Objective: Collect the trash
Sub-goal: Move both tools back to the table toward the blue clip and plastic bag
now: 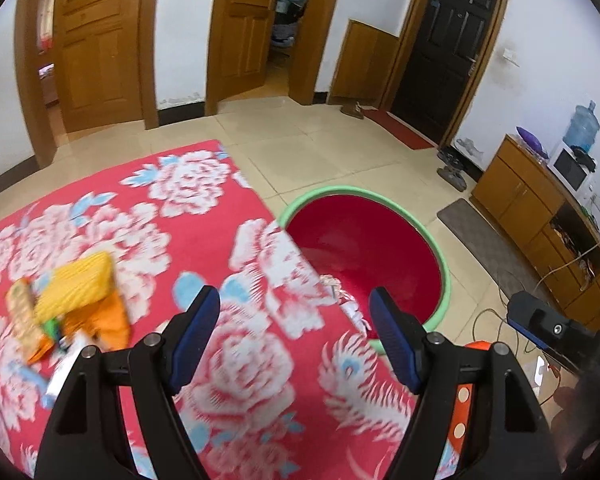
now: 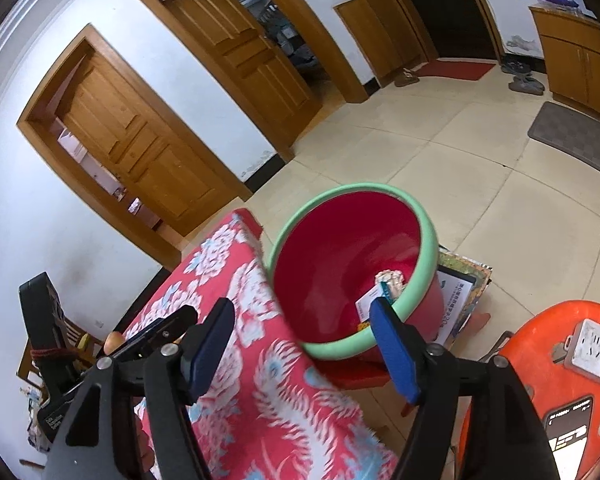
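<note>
Wrapper pile (image 1: 66,304): lying at left on the floral red cloth (image 1: 204,240). Left gripper (image 1: 294,338): hanging wide open, empty, over the cloth. Red basin (image 1: 364,248): sitting beside the cloth's right edge, holding scraps (image 2: 384,288). Right gripper (image 2: 306,350): gaping, empty.

No legible text; print on the bucket's card (image 2: 370,300) too small.

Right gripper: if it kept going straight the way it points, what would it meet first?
Probably the red basin with the green rim, just past the flowered cloth. The open right gripper holds nothing; depth is uncertain.
</note>
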Tool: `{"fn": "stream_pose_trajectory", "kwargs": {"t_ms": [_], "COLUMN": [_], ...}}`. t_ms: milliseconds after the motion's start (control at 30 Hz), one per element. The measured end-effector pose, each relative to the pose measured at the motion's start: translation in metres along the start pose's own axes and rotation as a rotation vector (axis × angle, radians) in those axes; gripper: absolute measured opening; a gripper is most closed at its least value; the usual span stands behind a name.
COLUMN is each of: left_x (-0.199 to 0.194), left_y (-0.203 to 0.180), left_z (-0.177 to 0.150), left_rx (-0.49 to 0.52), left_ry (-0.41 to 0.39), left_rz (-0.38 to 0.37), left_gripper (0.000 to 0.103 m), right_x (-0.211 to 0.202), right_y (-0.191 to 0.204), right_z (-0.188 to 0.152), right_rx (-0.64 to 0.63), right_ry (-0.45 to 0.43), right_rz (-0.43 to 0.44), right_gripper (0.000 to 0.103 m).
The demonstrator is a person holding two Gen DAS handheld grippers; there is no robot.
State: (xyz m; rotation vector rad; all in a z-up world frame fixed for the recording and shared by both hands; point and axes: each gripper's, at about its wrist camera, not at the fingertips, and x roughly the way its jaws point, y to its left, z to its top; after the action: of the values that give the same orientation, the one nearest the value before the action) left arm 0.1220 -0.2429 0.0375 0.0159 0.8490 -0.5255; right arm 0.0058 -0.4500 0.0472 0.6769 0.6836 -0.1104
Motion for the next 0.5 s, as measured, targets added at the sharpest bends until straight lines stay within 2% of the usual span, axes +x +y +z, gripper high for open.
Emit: {"fn": "stream_pose_trajectory", "kwargs": {"t_ms": [200,500], "left_x": [-0.027,-0.055], "left_y": [0.029,0.093], "left_z": [-0.015,-0.040], "left_rx": [-0.012,-0.150], "left_ry": [-0.008,-0.025], "left_rz": [0.066,0.166], "left_gripper": [0.077,0.076], "right_x": [-0.008,-0.007], "right_y": [0.020,0.049], "right_z": [-0.017,-0.038], "right_rx": [-0.040,-0.091], "right_ry": [0.011,0.044], "right_rz": [0.032,0.053], "right_gripper": [0.073,0.073]}}
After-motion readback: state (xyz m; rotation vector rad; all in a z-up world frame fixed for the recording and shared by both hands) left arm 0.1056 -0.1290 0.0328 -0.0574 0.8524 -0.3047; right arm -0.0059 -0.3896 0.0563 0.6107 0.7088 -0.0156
